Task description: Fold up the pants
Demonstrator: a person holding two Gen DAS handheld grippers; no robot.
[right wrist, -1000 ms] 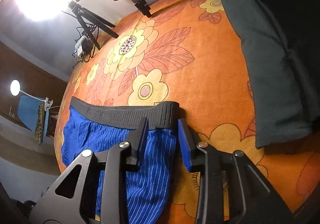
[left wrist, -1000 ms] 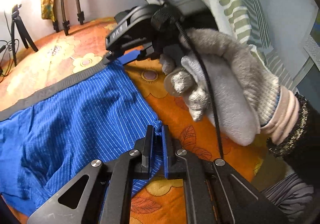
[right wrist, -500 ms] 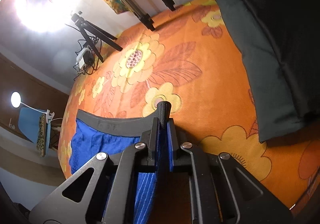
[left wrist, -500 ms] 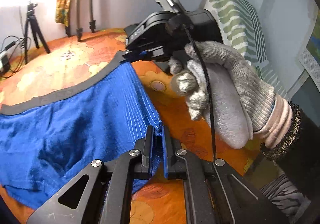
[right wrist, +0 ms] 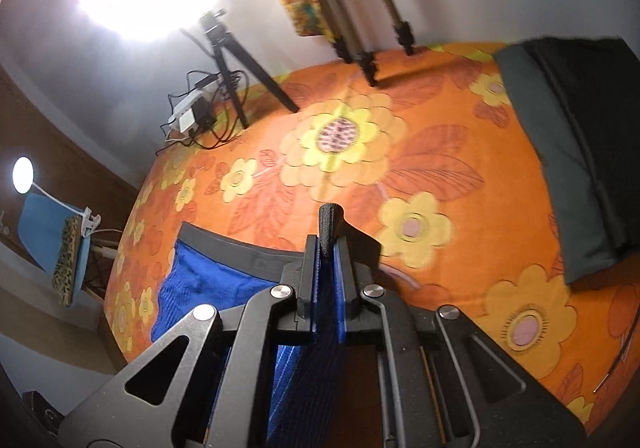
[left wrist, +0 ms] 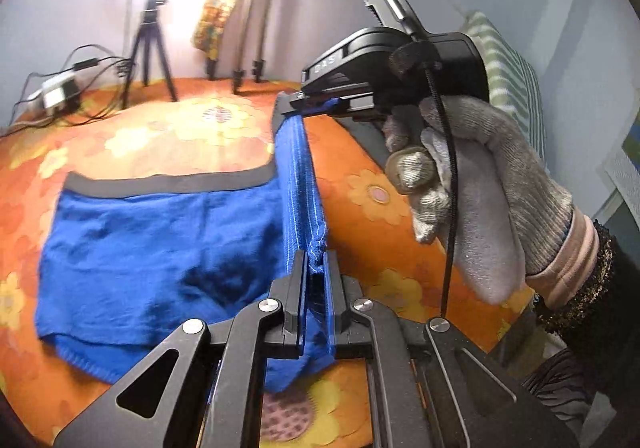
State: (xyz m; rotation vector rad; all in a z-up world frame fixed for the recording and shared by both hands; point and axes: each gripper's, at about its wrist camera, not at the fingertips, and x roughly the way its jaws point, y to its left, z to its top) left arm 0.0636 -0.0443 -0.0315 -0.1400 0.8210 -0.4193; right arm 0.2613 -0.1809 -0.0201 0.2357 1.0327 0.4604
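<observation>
Blue striped short pants (left wrist: pixel 152 244) with a grey waistband (left wrist: pixel 168 180) lie on an orange flowered bedspread (left wrist: pixel 168 136). My left gripper (left wrist: pixel 314 260) is shut on the hem at the right leg. A gloved hand (left wrist: pixel 480 184) holds my right gripper (left wrist: pixel 298 106), which is shut on the waistband's right corner. Between the two grips the right edge of the pants is lifted off the bed as a taut strip (left wrist: pixel 300 184). In the right wrist view the waistband corner (right wrist: pixel 330 224) sticks up between the shut fingers of my right gripper (right wrist: pixel 326 244), and the blue cloth (right wrist: pixel 192 284) hangs below to the left.
Dark folded bedding (right wrist: pixel 580 152) lies at the right of the bed, with a striped pillow (left wrist: pixel 508 80) behind the glove. Tripods (right wrist: pixel 228 76) and a power strip with cables (right wrist: pixel 192 116) stand at the far edge. A bright lamp glares at the upper left.
My right gripper closed on the waistband corner and lifted it. Both grippers rose and swung the pants' right edge up and over toward the left, so the cloth now stands on edge.
</observation>
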